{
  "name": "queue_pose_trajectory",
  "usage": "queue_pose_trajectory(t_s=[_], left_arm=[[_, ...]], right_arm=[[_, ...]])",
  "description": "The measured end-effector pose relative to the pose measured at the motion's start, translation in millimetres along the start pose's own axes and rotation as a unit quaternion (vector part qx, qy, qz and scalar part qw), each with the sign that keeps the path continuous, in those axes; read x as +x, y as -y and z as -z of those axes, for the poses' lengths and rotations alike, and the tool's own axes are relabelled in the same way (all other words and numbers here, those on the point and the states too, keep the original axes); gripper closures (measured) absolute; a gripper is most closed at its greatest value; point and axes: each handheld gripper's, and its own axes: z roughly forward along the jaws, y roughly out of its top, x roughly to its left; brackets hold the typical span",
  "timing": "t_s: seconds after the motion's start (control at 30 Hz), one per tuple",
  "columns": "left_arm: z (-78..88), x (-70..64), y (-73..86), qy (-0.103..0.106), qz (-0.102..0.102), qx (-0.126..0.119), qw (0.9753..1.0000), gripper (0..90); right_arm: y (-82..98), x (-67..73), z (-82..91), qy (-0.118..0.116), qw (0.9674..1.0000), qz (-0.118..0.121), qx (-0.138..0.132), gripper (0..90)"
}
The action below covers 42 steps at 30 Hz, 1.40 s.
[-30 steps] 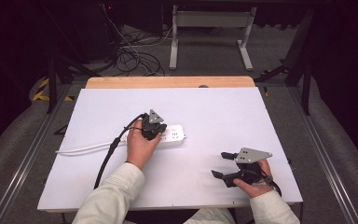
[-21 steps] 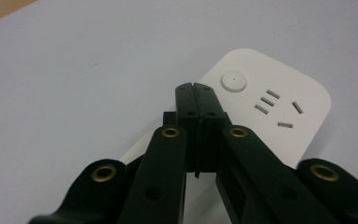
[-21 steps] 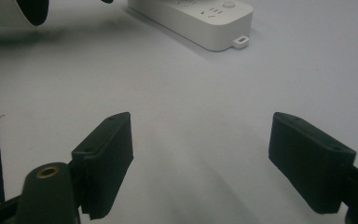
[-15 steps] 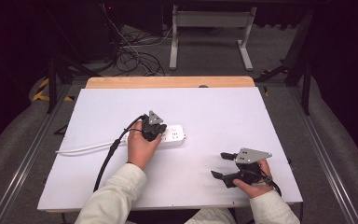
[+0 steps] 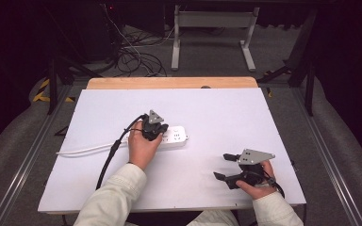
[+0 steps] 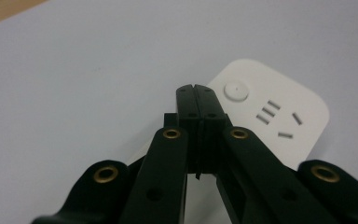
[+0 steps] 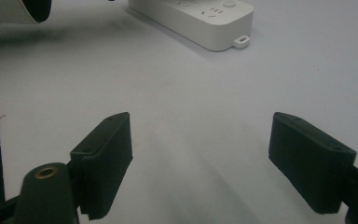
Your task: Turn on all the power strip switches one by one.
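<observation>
left gripper (image 5: 153, 130) pressing closed jaws on power strip (image 5: 175, 136) | right gripper (image 5: 230, 168) spreading slightly, holding nothing | switch press likely underway

In the high view the left hand-held gripper (image 5: 153, 128) covers the near end of the white plastic power strip (image 5: 176, 136), hiding whether its tips touch the strip. In the right gripper view the picture's top edge cuts off the strip's far part, and its socket markings are too small to read.

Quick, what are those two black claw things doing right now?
Left gripper: shut, holding nothing, tips above the white plastic power strip.
Right gripper: open, holding nothing.
</observation>
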Motion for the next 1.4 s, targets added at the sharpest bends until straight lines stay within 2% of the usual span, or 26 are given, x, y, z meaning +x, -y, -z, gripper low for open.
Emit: queue_pose_trajectory(t_s=[0.07,0.13,0.17,0.2,0.37,0.53,0.8,1.2,1.33,1.4], left_arm=[[0.0,-3.0,-7.2,0.016,-0.002,-0.01,0.9998,89.9],[-3.2,-9.1,-13.6,0.028,-0.012,-0.003,0.9995,90.0],[-6.0,-12.8,-16.3,0.026,-0.022,0.003,0.9994,90.0],[-9.2,-15.5,-17.4,0.032,-0.02,0.006,0.9993,90.0],[-21.3,-18.2,-18.8,0.034,-0.016,0.022,0.9991,89.9],[-24.1,-17.4,-17.6,0.029,-0.012,0.023,0.9992,89.9],[-23.0,-19.7,-15.6,0.027,-0.018,0.023,0.9992,90.0],[-23.2,-20.4,-14.3,0.019,-0.01,0.022,0.9995,90.0],[-23.6,-18.6,-13.8,0.003,-0.011,0.024,0.9997,90.0],[-23.0,-15.2,-11.9,0.005,-0.001,0.021,0.9998,89.9]], right_arm=[[-0.1,-0.1,-0.1,0.0,1.0,-0.001,0.0,22.1],[-0.1,0.0,-0.6,0.0,1.0,0.0,0.0,22.1],[-0.1,0.0,-0.6,0.0,1.0,0.0,0.0,22.1],[0.0,0.1,-0.5,-0.001,1.0,0.0,0.0,22.1],[0.0,0.4,0.8,-0.001,1.0,-0.001,-0.003,22.1],[0.0,0.0,0.9,-0.002,1.0,-0.001,-0.003,22.0],[-0.3,0.9,0.4,-0.002,1.0,0.0,-0.002,21.9],[-0.1,0.9,0.1,-0.003,1.0,0.002,-0.001,21.9],[-0.1,1.0,0.0,-0.003,1.0,0.002,0.0,21.9],[-0.1,1.2,0.0,-0.004,1.0,0.002,0.0,21.9]])
